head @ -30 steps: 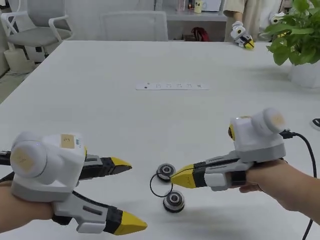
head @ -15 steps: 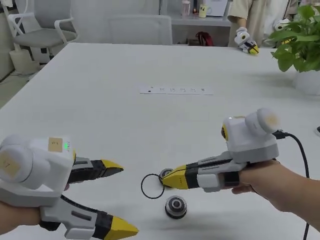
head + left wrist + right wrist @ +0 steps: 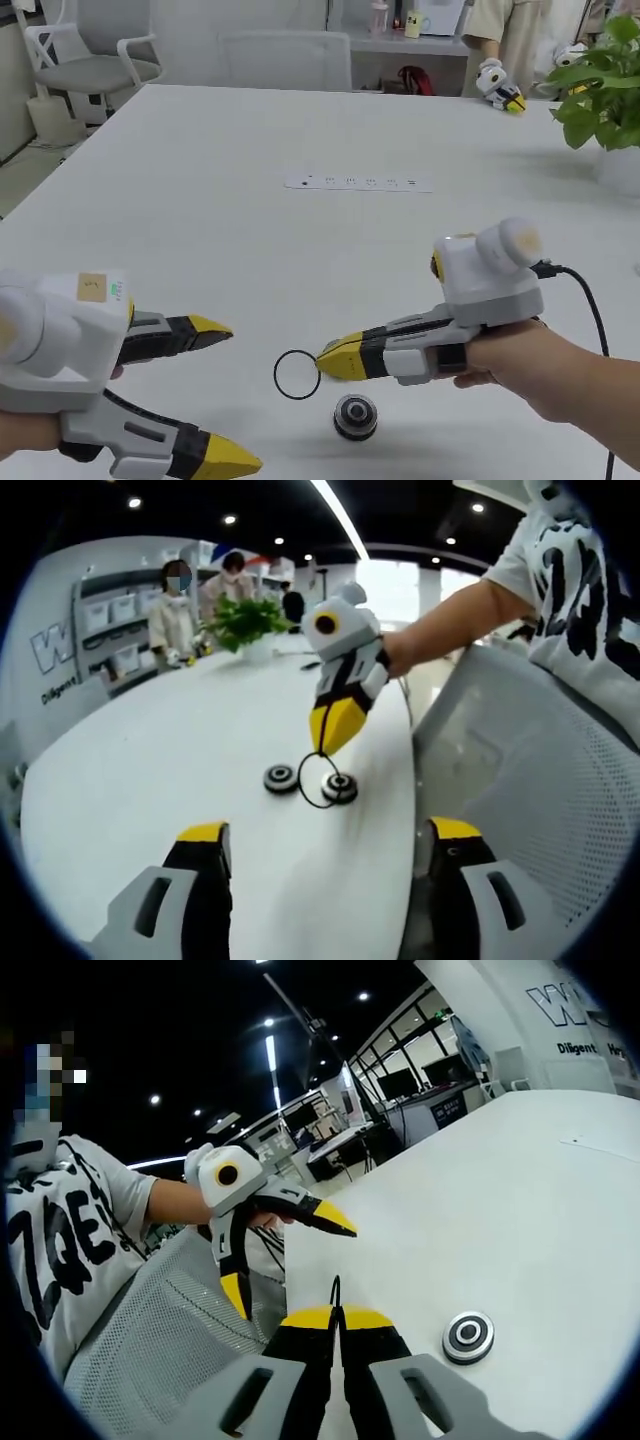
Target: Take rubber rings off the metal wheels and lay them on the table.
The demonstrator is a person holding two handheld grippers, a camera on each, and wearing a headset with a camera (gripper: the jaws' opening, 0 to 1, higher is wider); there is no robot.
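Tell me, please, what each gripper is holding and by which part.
The right gripper pinches the black rubber ring by its rim; the left gripper, open, holds nothing.

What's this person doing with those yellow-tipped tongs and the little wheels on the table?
A person holds a hand-held gripper in each hand over a white table. The right hand-held gripper is shut on a thin black rubber ring, which hangs from its tip near a small metal wheel. A second wheel lies beside it. The left hand-held gripper hovers open, holding nothing.
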